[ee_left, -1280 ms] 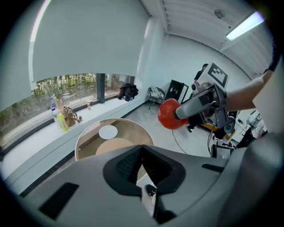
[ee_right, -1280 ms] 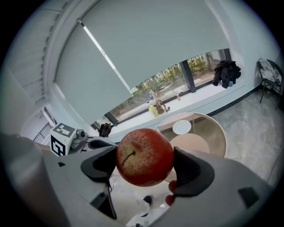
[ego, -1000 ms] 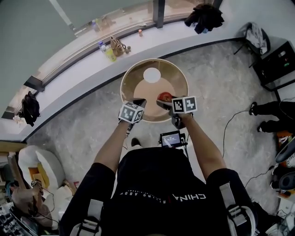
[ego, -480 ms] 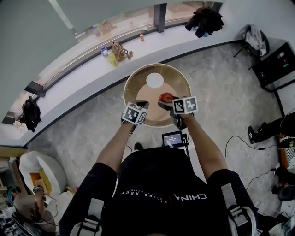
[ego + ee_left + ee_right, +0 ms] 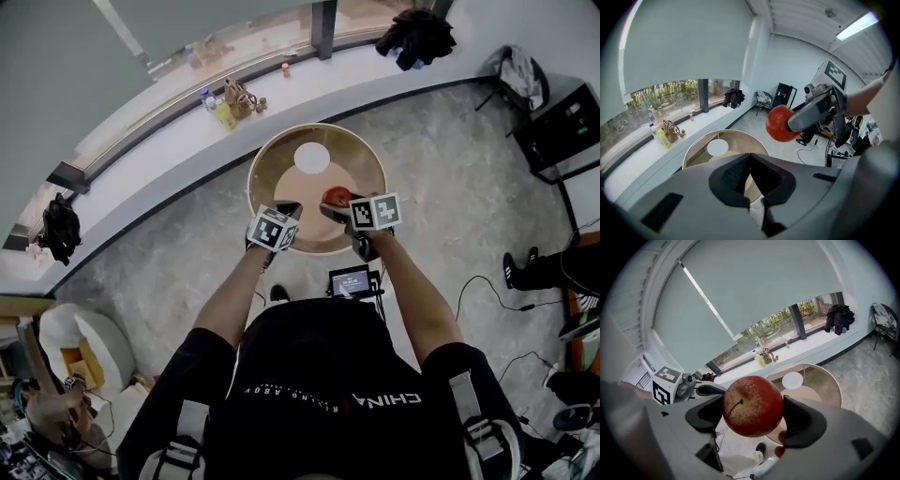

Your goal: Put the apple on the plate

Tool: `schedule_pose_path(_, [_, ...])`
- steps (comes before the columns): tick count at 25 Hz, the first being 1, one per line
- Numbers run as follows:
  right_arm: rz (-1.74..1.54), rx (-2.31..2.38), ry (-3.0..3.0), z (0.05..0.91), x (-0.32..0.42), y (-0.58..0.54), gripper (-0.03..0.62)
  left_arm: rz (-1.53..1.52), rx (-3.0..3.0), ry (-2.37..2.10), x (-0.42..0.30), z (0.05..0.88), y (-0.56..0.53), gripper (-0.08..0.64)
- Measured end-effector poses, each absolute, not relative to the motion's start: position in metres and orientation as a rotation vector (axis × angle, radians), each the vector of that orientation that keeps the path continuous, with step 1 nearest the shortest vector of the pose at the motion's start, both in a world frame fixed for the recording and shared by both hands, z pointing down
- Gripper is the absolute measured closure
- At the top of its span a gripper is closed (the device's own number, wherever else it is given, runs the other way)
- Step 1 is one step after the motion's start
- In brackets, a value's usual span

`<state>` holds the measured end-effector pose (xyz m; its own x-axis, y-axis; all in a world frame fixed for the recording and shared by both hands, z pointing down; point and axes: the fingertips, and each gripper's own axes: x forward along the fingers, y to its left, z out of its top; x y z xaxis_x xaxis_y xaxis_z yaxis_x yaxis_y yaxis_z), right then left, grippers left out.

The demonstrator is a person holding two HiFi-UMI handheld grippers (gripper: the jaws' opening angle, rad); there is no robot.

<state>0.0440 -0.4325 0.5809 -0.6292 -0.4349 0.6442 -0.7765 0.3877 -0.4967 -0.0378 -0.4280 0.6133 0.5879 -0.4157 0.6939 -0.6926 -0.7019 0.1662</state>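
A red apple [image 5: 753,405] with a yellowish patch round its stem sits clamped between the jaws of my right gripper [image 5: 754,416]. In the head view the apple [image 5: 336,196] hangs over the near right part of the round glass table [image 5: 272,155], held by the right gripper [image 5: 335,208]. The small white plate [image 5: 311,158] lies at the far middle of the table, well beyond the apple. My left gripper [image 5: 284,212] is shut and empty over the table's near edge. In the left gripper view its jaws [image 5: 750,176] meet, and the apple [image 5: 782,123] shows to the right.
The table has a wooden base under the glass. A long white window ledge [image 5: 141,150] behind it carries bottles and a small bag [image 5: 239,96]. A tablet-like screen [image 5: 348,281] sits on the floor by the person's feet. Cables and a black cabinet [image 5: 562,131] are at the right.
Both grippers and the apple stay nearly where they were; the view shifts slightly. A person's feet at the right edge have moved.
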Motion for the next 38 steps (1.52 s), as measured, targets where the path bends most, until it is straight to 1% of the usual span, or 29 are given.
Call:
schedule_pose_path(5, [1.095, 0.968, -2.216, 0.601, 0.069, -0.440, 0.204, 0.930, 2.381, -0.890, -0.016, 0.628, -0.439, 0.543])
schedule_pose_path(9, [0.985, 0.913, -2.169, 0.648, 0.085, -0.470, 0.204, 0.948, 2.389, -0.896, -0.002, 0.654, -0.470, 0.543])
schedule_pose_path(13, [0.901, 0.880, -2.164, 0.717, 0.081, -0.514, 0.204, 0.975, 2.361, -0.903, 0.001, 0.718, -0.514, 0.543])
schedule_pose_path(16, [0.837, 0.911, -2.137, 0.771, 0.072, -0.569, 0.204, 0.963, 2.348, -0.926, -0.001, 0.772, -0.568, 0.543])
schedule_pose_path(23, [0.875, 1.047, -2.093, 0.897, 0.046, -0.693, 0.204, 0.906, 2.285, -1.088, -0.009, 0.904, -0.683, 0.543])
schedule_pose_path(27, [0.809, 1.100, -2.060, 0.944, 0.033, -0.744, 0.204, 0.886, 2.236, -1.180, -0.028, 0.952, -0.724, 0.543])
schedule_pose_path(32, [0.741, 1.071, -2.005, 0.972, 0.018, -0.778, 0.204, 0.889, 2.250, -1.155, -0.035, 0.975, -0.750, 0.543])
schedule_pose_path(38, [0.922, 1.079, -1.996, 0.974, 0.020, -0.778, 0.204, 0.864, 2.253, -1.119, -0.030, 0.970, -0.747, 0.543])
